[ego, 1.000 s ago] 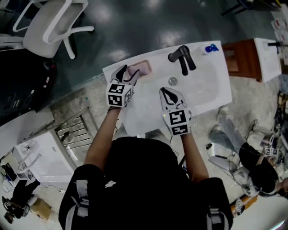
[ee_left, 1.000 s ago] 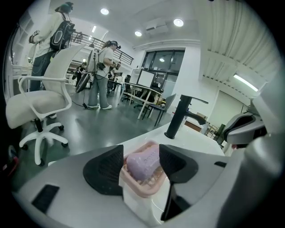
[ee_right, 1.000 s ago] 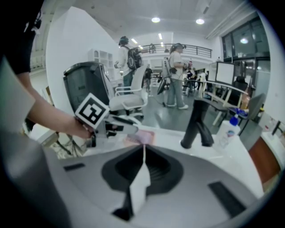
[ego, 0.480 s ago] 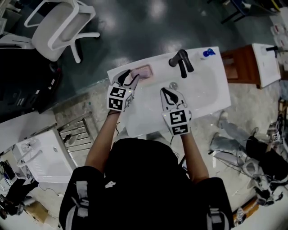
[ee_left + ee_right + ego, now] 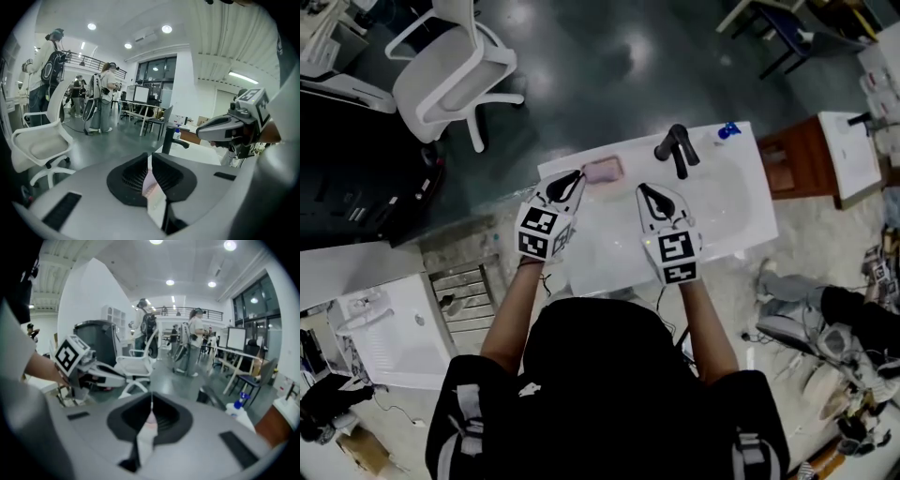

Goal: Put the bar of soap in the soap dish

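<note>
The pink bar of soap (image 5: 603, 170) lies in the soap dish (image 5: 619, 165) on the back left rim of the white sink (image 5: 722, 211). My left gripper (image 5: 579, 174) hangs just left of the soap and apart from it; its jaws are closing with nothing between them. In the left gripper view the left gripper (image 5: 149, 158) shows only a thin slit, with a bit of the pink soap (image 5: 151, 187) far below. My right gripper (image 5: 639, 188) hovers over the basin, shut and empty. In its own view, the right gripper (image 5: 151, 397) has its tips together.
A black faucet (image 5: 677, 148) stands behind the basin, with a blue-capped bottle (image 5: 727, 130) to its right. A white office chair (image 5: 455, 70) is behind the sink and a wooden cabinet (image 5: 797, 141) to the right. Another white basin (image 5: 389, 328) and a metal rack (image 5: 469, 291) are at left.
The left gripper's jaws stood open around the soap; now they have come together and drawn up and back from it. Both grippers have risen above the sink. The soap stays in the dish.
</note>
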A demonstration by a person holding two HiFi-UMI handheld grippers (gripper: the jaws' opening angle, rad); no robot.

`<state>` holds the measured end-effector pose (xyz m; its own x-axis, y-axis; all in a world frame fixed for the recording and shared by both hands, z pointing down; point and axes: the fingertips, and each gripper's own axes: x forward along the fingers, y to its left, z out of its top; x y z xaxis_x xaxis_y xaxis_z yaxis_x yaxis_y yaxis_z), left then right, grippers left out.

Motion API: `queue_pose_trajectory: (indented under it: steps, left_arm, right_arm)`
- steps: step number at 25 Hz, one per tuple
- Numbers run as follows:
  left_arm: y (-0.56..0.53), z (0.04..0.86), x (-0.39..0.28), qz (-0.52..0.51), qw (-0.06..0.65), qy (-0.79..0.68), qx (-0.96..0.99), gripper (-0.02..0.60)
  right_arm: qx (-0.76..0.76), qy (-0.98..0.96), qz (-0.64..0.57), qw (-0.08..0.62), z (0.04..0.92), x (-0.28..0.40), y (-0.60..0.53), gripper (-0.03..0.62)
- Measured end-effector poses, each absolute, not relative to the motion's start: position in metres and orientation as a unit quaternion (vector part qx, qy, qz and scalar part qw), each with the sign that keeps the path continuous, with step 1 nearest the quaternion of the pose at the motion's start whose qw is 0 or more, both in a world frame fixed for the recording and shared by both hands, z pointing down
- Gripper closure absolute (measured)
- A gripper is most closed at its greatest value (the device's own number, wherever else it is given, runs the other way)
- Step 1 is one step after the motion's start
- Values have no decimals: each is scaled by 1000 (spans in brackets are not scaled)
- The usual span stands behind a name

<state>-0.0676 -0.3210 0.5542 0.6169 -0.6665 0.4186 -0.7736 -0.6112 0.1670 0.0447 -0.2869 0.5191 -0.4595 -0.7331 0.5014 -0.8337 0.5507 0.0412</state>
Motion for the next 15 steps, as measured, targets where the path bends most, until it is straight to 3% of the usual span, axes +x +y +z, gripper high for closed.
queue_pose_trajectory:
  steps: [4,15]
  left_arm:
    - [-312,524,-73,152,138,-413,887,556]
    - [-304,419,-91,103,49,-455,883,557]
  right_arm:
    - [463,-853,79,226,493,40,-293,559]
    - [474,-867,18,154,405,31,-305,559]
